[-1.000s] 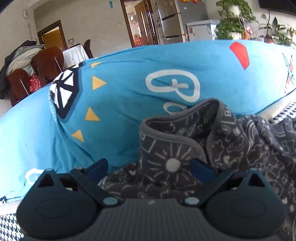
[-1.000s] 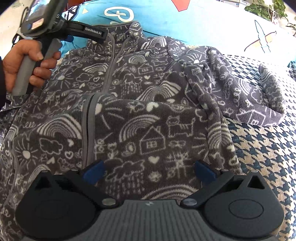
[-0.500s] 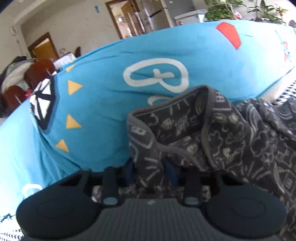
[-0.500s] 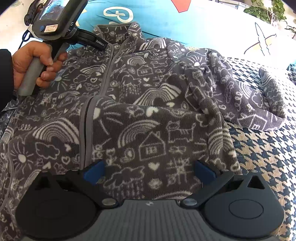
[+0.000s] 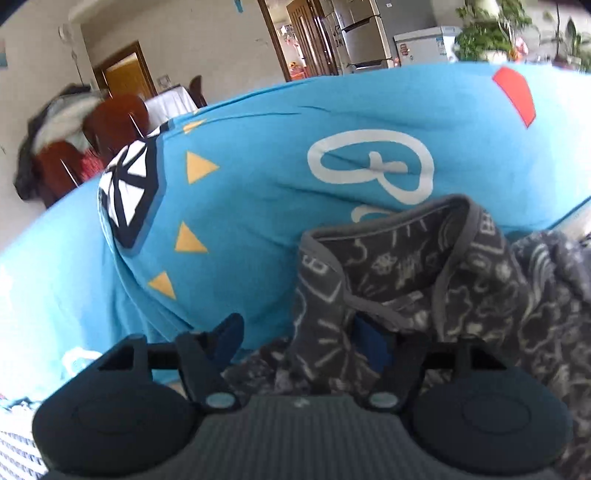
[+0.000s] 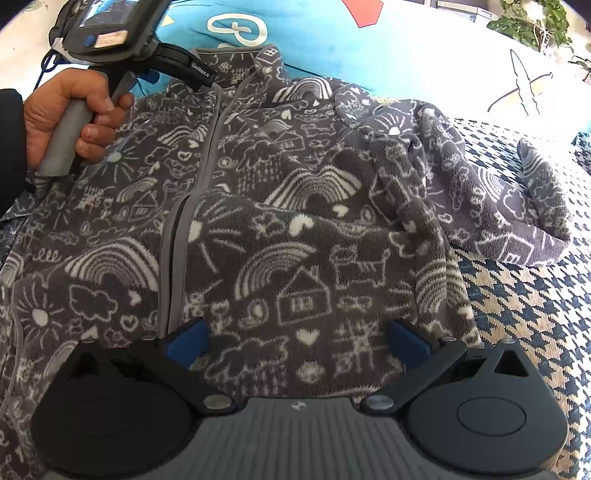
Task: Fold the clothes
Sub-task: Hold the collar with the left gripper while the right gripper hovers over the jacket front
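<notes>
On the sofa: your jacket (image 6: 295,229) lay spread front-up on the houndstooth seat (image 6: 524,306), collar (image 5: 399,254) against the blue cover (image 5: 277,155).
Jacket: dark grey fleece with white doodles of rainbows, houses and hearts; a grey zip ran down the front.
Hem: the lower front was folded up over the chest.
Sleeve: one sleeve (image 6: 517,192) trailed off to the right across the seat.
Left gripper (image 5: 299,339): you held it at the collar, its jaws opening; a flap of collar stood between the blue pads, touching the right one, the left pad clear of it.
Left hand (image 6: 70,114): wrapped around the grey handle, beside the jacket's shoulder.
Right gripper (image 6: 297,336): you kept it wide over the folded part, pads apart with nothing pinched; whether they touched the fleece, you could not tell.
Beyond: wooden chairs (image 5: 92,147), a doorway, a fridge (image 5: 362,33) and plants (image 5: 491,29) behind the sofa back.
</notes>
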### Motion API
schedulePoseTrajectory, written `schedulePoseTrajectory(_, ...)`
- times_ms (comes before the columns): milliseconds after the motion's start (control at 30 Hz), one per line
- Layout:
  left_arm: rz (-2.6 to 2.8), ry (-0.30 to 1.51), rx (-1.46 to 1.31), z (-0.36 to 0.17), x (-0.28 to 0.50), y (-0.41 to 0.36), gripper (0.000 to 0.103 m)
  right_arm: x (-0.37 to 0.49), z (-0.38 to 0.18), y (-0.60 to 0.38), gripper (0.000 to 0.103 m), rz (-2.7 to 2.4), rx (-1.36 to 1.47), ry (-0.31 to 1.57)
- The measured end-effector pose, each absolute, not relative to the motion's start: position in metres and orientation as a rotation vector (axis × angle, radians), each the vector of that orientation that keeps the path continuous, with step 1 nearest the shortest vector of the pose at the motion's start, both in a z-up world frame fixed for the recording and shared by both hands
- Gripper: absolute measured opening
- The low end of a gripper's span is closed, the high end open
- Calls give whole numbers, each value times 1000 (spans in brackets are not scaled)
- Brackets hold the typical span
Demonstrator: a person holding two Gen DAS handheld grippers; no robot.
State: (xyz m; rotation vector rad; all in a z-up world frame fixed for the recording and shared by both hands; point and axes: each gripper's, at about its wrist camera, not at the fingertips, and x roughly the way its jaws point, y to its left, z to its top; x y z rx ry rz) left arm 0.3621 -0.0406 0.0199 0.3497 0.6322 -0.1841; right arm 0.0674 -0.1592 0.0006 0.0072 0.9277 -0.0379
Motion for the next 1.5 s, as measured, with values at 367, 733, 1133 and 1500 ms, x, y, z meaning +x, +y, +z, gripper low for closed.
schedulePoseTrajectory(367,-177,645,396,7,379,-48,37,67,-1,-159,103,-39,6,928)
schedulePoseTrajectory(733,-116,574,388,30,404,-73,14,67,-5,-158,103,-41,6,930)
schedulePoseTrajectory(1133,-221,559,226,81,354,-64,44,67,-4,-159,103,-34,21,939)
schedulePoseTrajectory(1500,-277,637,257,57,319,-130,66,65,-2,-160,103,-17,28,944)
